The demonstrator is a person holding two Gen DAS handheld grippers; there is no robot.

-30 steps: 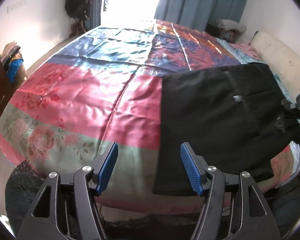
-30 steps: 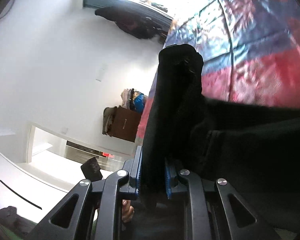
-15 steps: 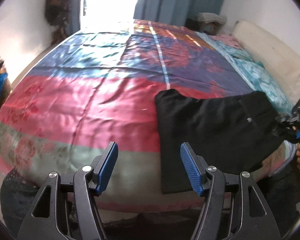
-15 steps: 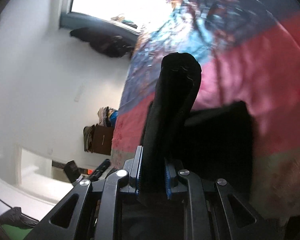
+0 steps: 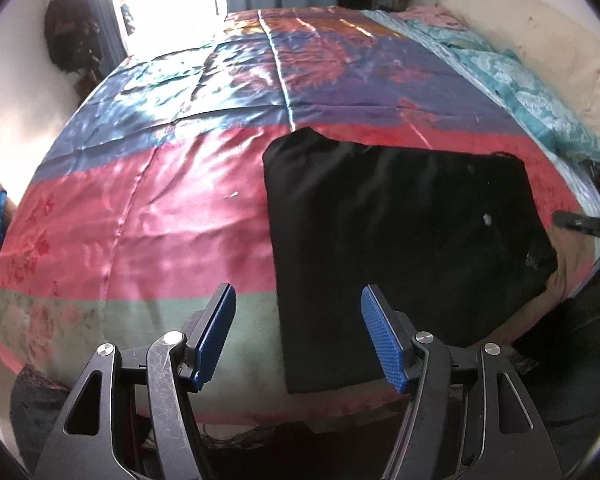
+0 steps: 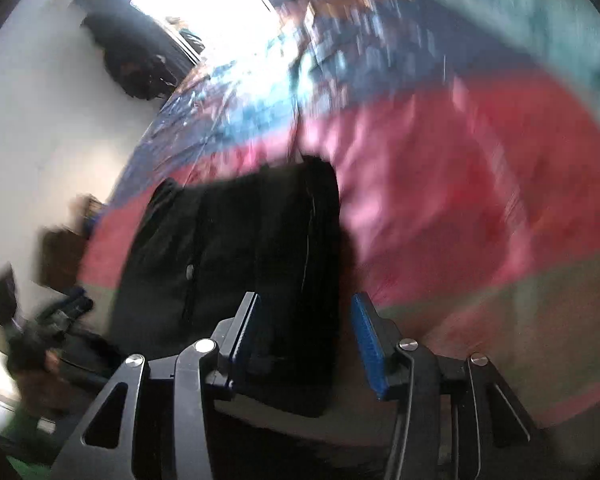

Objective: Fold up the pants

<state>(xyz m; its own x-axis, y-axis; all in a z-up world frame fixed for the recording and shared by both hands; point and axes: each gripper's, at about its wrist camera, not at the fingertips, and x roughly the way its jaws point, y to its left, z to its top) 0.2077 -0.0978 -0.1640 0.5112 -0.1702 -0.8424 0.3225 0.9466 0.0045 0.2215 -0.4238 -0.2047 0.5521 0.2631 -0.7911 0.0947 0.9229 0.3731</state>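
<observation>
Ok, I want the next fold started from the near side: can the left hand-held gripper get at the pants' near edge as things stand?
Probably yes. The left hand-held gripper is open and holds nothing, and the near edge of the black pants lies flat on the bedspread just ahead of its right finger, with nothing between.
</observation>
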